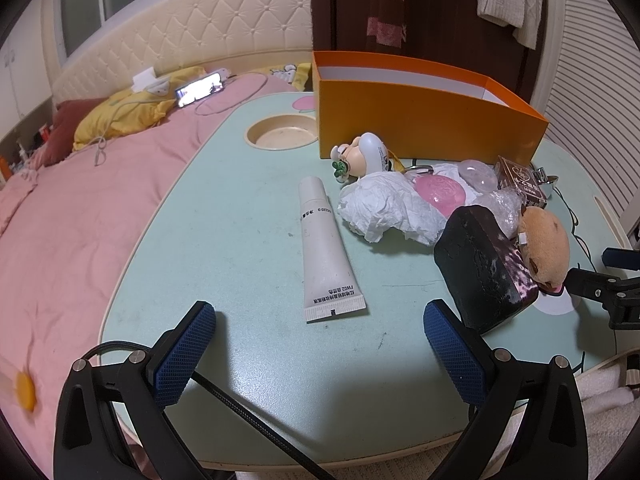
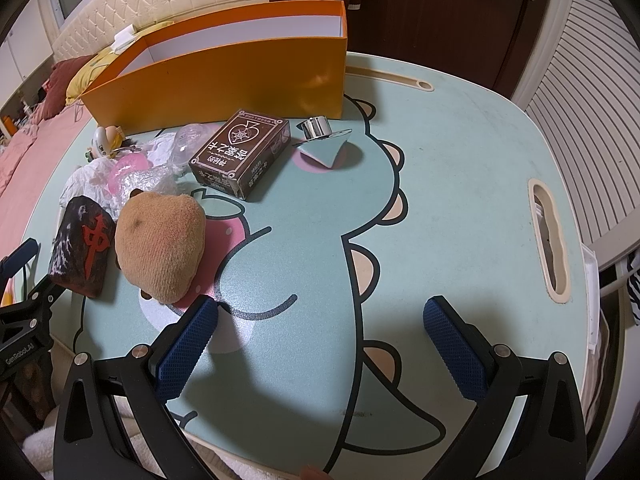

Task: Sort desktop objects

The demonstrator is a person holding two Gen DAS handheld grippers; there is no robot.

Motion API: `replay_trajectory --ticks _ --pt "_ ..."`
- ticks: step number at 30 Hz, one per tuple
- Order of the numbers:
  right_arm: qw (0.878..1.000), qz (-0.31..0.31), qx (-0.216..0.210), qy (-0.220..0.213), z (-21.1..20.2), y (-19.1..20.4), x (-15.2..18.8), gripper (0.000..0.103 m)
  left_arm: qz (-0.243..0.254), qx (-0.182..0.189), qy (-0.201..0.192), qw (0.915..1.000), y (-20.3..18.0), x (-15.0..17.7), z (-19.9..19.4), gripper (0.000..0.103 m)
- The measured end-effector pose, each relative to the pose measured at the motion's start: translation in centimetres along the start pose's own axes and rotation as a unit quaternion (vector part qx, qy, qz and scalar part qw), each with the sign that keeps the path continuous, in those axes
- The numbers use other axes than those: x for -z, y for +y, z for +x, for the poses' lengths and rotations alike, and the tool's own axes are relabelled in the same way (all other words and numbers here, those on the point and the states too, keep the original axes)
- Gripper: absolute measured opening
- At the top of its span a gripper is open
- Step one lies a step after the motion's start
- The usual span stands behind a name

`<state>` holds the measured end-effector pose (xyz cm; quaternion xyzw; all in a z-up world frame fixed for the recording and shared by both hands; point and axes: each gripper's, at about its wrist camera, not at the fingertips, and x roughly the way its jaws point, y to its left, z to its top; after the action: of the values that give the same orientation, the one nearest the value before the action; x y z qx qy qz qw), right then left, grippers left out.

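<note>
An orange box stands open at the back of the green lap table. A white tube lies ahead of my open, empty left gripper. Right of it lie crumpled tissue, a small figurine, a pink round case, a black mahjong-tile block and a brown plush. A brown card box and a silver spinning top lie further back in the right wrist view. My right gripper is open and empty, its left finger just under the plush.
A round cup recess sits at the table's back left. A pink bed with a phone lies left of the table. A handle slot is near the table's right edge. The right gripper's body shows at the left wrist view's right edge.
</note>
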<state>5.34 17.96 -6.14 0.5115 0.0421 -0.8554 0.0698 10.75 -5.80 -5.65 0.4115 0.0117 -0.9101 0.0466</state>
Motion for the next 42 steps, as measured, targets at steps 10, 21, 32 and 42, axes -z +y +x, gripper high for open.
replay_trajectory --ticks 10,21,32,42 --pt "1.000 -0.005 -0.004 -0.004 -0.1 -0.1 0.0 0.103 0.009 -0.068 -0.061 0.9958 1.2 -1.3 -1.5 0.103" --pt "1.000 -0.007 -0.005 -0.006 0.0 -0.1 -0.1 0.103 0.006 -0.001 -0.024 0.9997 2.0 -3.9 2.3 0.052" --pt "1.000 -0.007 -0.006 -0.007 0.0 -0.1 -0.1 0.103 -0.016 0.047 -0.085 0.9952 2.7 -3.4 -0.5 0.017" --pt "1.000 -0.007 -0.006 -0.007 0.0 0.0 0.0 0.103 -0.023 0.075 -0.130 0.9883 2.0 -2.6 -2.7 0.017"
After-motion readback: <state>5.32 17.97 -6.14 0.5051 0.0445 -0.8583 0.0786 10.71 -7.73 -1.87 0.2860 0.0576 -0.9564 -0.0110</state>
